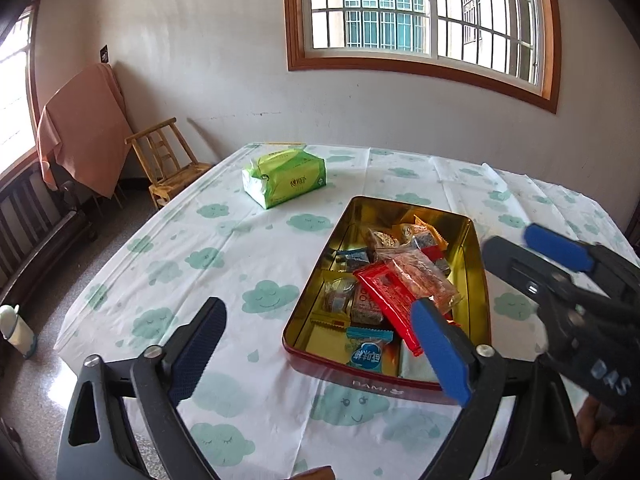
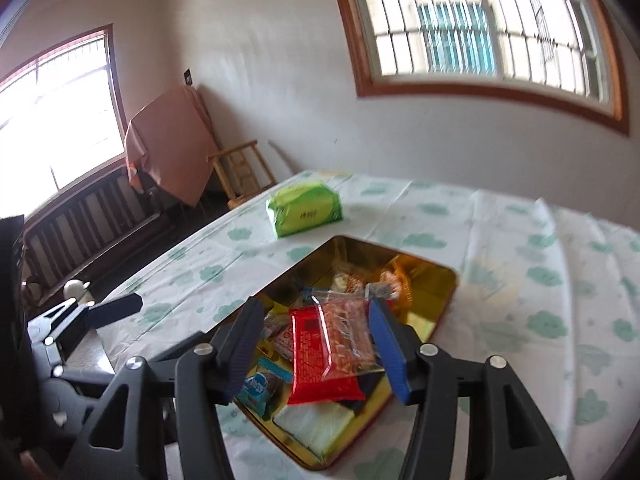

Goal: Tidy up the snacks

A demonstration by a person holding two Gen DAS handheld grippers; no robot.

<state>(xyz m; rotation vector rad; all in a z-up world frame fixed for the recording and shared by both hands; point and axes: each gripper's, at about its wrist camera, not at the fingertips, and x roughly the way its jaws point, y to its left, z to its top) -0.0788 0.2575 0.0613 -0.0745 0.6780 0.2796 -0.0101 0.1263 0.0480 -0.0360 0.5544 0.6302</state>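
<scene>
Gold-lined tin (image 1: 478,264) w/ snacks (image 2: 324,354); left claw (image 1: 316,356) wide open, right claw (image 2: 316,346) part-open, both empty.

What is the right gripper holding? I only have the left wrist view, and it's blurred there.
Observer: Nothing. In the right wrist view the right gripper has its fingers apart over the tin; the clear snack bag lies loose on the red packet.
Operator: The left gripper hides part of the tin's near end. Anything there?
Observer: A pale white-yellow packet lies flat there, nearer the camera than the red one.
</scene>
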